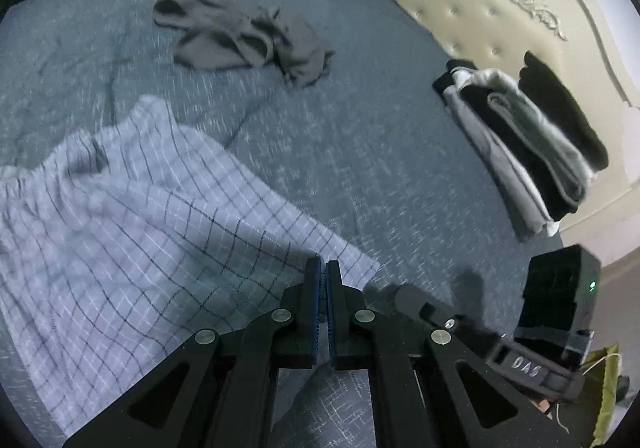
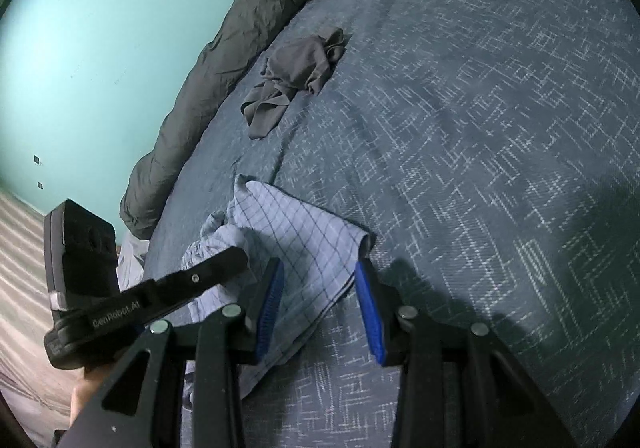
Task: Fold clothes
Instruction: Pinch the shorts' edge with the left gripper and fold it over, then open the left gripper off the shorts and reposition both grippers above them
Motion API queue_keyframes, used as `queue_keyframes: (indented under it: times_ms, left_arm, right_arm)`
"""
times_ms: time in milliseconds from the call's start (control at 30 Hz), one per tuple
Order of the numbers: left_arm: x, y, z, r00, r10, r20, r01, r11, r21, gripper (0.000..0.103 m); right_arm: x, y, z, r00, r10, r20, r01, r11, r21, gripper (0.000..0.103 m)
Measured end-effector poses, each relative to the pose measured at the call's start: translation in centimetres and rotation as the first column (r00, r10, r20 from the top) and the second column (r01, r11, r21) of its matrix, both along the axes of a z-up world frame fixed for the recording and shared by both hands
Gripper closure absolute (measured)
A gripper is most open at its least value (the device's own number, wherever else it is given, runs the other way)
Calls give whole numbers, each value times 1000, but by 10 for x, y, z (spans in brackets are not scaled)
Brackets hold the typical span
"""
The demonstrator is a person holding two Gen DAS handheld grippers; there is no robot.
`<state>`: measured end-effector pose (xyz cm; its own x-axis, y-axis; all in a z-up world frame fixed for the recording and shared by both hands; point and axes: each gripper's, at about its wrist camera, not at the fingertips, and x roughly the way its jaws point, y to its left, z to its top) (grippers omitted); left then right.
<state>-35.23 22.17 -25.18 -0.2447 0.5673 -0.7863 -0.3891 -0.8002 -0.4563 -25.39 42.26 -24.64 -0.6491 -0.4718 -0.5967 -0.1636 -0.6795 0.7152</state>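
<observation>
A light blue checked cloth (image 1: 132, 216) lies partly folded on the blue-grey bedspread (image 1: 360, 168). My left gripper (image 1: 323, 268) is shut, its pads pinching the cloth's near edge. In the right wrist view the same cloth (image 2: 304, 240) is bunched at the left, where the left gripper's finger reaches over it. My right gripper (image 2: 319, 266) stands open above the cloth's folded corner. Its blue pads (image 2: 370, 312) sit on either side of the cloth without pressing it. A crumpled grey garment (image 1: 248, 36) (image 2: 296, 76) lies farther up the bed.
A stack of folded black, grey and white clothes (image 1: 532, 144) sits by the cream tufted headboard (image 1: 500, 0). A grey duvet (image 2: 224, 60) is rolled along the bed's far edge beside a teal wall (image 2: 80, 48). Bare bedspread (image 2: 480, 128) spreads to the right.
</observation>
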Motion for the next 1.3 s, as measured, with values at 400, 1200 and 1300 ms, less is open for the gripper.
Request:
queue_keyframes:
  times_ms: [400, 1200, 1300]
  left_arm:
    - [-2, -76, 27, 990, 130, -51, -133, 989, -58, 20]
    - [-86, -123, 12, 967, 188, -171, -231, 931, -282, 4]
    - [-90, -122, 10, 966, 173, -190, -225, 927, -301, 4]
  right_arm:
    - [-4, -13, 4, 1000, 24, -9, -24, 1000, 2, 65]
    - [-35, -46, -1, 995, 99, -7, -98, 993, 72, 62]
    - [-37, -45, -3, 995, 97, -2, -97, 993, 75, 62]
